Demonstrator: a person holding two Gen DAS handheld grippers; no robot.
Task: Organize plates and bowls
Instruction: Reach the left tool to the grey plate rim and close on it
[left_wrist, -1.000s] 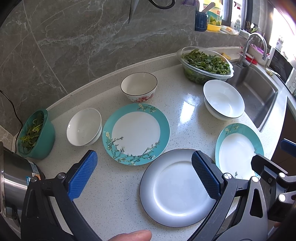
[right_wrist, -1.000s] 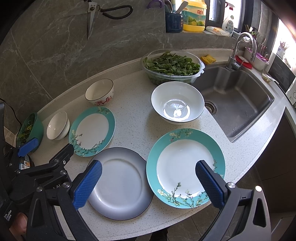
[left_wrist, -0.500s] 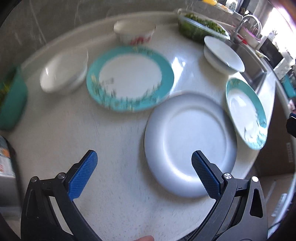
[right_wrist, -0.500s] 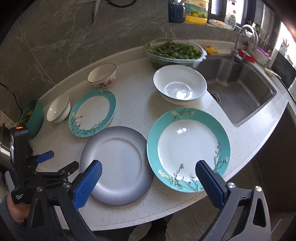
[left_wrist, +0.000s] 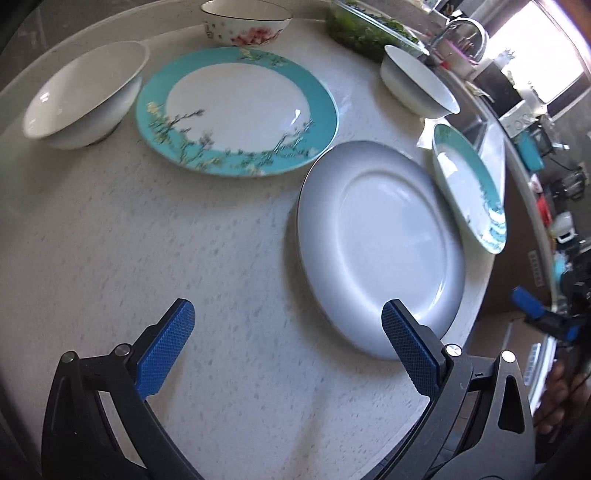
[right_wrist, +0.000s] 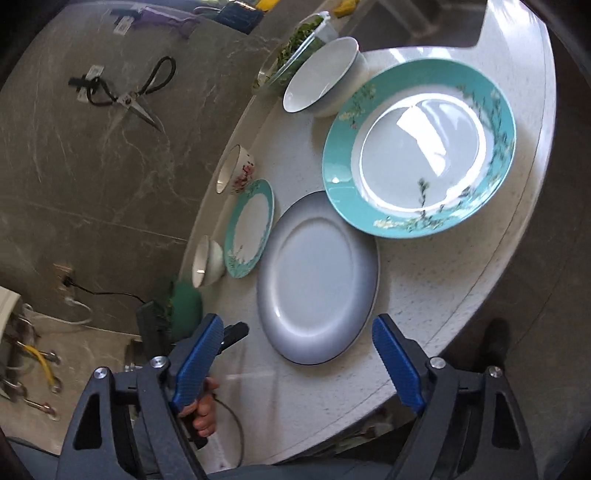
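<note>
Left wrist view: the left gripper (left_wrist: 286, 326) stands wide at the bottom of the frame, nothing between its blue pads, which hover over the speckled white counter (left_wrist: 155, 236). The right-hand pad sits in front of the near rim of the grey plate (left_wrist: 380, 243), which lies flat at centre right. Just above and left of it lies a teal plate (left_wrist: 236, 110) with a flower-branch pattern, their rims almost meeting. A second teal plate (left_wrist: 469, 188) lies beside the grey plate at the right, near the counter edge. A small white bowl (left_wrist: 85, 94) stands at upper left, a flowered bowl (left_wrist: 245, 22) at the top edge, a larger white bowl (left_wrist: 417, 86) at upper right, with a clear container of greens (left_wrist: 365, 29) behind it. Part of the right gripper (left_wrist: 535, 314) shows at the far right edge.

Right wrist view: the scene is rolled sideways. The right gripper (right_wrist: 297, 354) is at the bottom, its jaws closing but with a broad gap, and nothing between the pads. The grey plate (right_wrist: 317, 277) lies just above it in mid-frame. The large teal plate (right_wrist: 417, 147) is at upper right, its rim over the grey plate's edge. The other teal plate (right_wrist: 249, 229) is left of the grey one, beside the small white bowl (right_wrist: 207, 262) and the flowered bowl (right_wrist: 236, 170). The larger white bowl (right_wrist: 321, 75) is at top centre. Scissors (right_wrist: 125, 92) hang on the wall at upper left. A hand (right_wrist: 203, 410) shows behind the left pad.
</note>
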